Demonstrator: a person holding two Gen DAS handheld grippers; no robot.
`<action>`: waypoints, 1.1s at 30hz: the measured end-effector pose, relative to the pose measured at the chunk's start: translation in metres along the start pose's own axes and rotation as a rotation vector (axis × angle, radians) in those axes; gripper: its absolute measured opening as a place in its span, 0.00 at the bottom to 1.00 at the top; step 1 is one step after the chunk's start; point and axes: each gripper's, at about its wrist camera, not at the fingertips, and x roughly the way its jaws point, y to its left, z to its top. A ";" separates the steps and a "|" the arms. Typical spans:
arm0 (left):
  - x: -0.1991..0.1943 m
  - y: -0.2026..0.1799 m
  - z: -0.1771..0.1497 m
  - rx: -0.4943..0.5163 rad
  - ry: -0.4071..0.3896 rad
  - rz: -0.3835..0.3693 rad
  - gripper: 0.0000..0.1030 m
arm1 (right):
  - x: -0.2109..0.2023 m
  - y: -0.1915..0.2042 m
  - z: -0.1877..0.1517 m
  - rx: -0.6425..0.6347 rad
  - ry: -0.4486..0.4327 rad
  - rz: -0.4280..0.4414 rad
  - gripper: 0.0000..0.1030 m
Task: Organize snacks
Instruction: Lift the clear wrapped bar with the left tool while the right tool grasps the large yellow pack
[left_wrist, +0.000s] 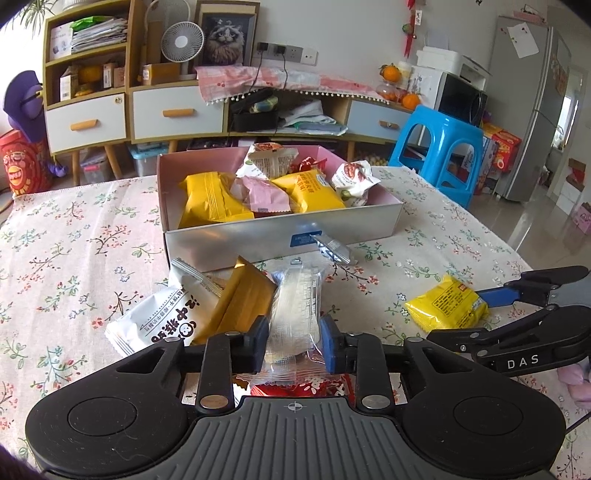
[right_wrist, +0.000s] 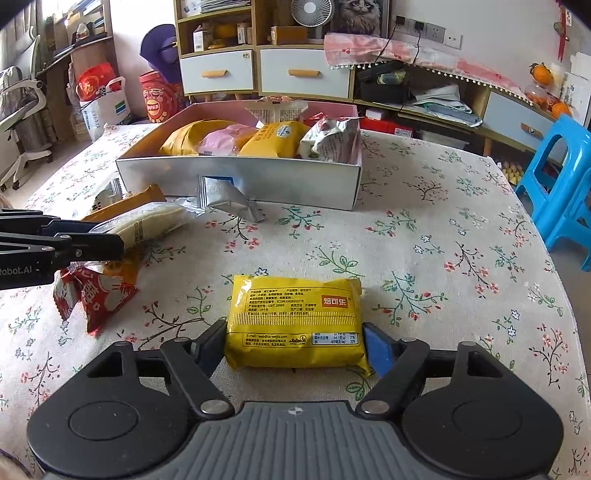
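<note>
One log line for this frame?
left gripper: shut on clear-wrapped snack | right gripper: straddling yellow snack pack | box: part-filled

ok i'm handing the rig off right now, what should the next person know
Left gripper: fingers on both sides of the clear-wrapped snack in the pile before the box; grip not certain.
Right gripper: open around the yellow packet, flat on the tablecloth.
Done: several snacks already in the box.
Left: both of these, plus the white packet, gold packet, silver sachet and red packet.
</note>
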 end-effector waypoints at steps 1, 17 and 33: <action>0.000 0.000 0.000 -0.001 0.000 -0.001 0.25 | 0.000 0.001 0.000 -0.003 0.000 -0.001 0.64; -0.023 0.000 0.014 -0.030 -0.046 -0.044 0.22 | -0.013 0.002 0.012 0.010 -0.043 0.008 0.63; -0.020 0.003 0.025 -0.002 0.018 -0.078 0.04 | -0.022 0.005 0.021 0.022 -0.051 0.036 0.63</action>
